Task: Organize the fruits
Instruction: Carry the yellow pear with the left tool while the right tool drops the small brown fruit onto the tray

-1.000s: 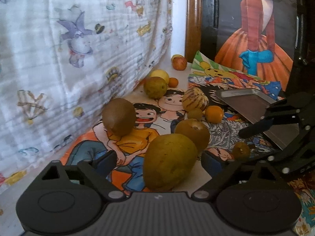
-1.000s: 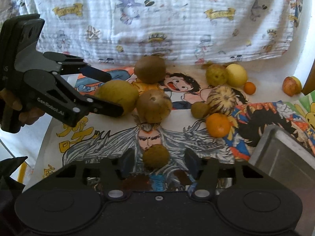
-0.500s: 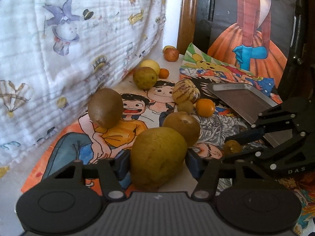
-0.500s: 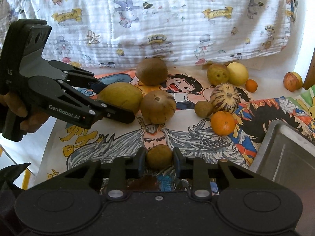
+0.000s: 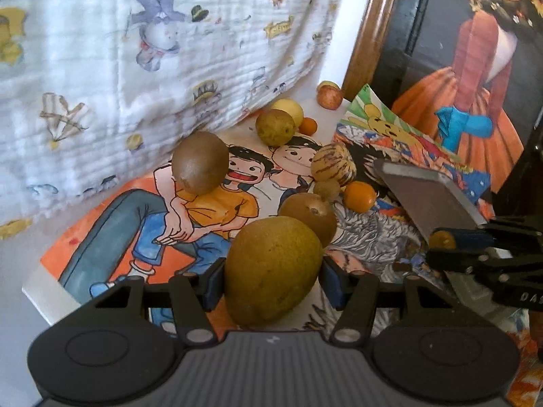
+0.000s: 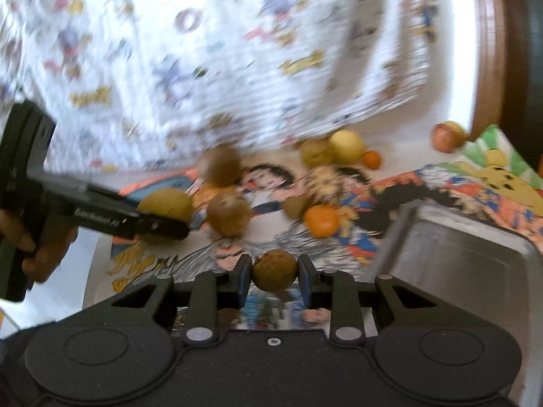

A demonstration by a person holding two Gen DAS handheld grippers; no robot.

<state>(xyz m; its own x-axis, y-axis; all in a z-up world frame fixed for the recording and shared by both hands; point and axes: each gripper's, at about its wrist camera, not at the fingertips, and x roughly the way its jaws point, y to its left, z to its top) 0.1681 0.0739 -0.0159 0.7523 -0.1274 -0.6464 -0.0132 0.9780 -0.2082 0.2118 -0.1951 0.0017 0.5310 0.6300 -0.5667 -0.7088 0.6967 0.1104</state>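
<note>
A hand [image 6: 32, 244] at the far left holds the left tool [image 5: 273, 276], whose blue pads clamp the sides of a large yellow-green fruit [image 5: 273, 268] above the cartoon poster [image 5: 142, 224] on the table. Behind it a brown kiwi-like fruit [image 5: 199, 162] sits near the printed cloth [image 5: 135, 68]. A round brown fruit [image 5: 310, 215] sits just beyond the held one, with a striped fruit [image 5: 332, 168] and an orange [image 5: 361, 196] farther right. The right tool [image 6: 274, 276] grips a small rough brown fruit [image 6: 274, 270], close to the near corner of the metal tray [image 6: 468, 271]. The right wrist view is motion-blurred.
</note>
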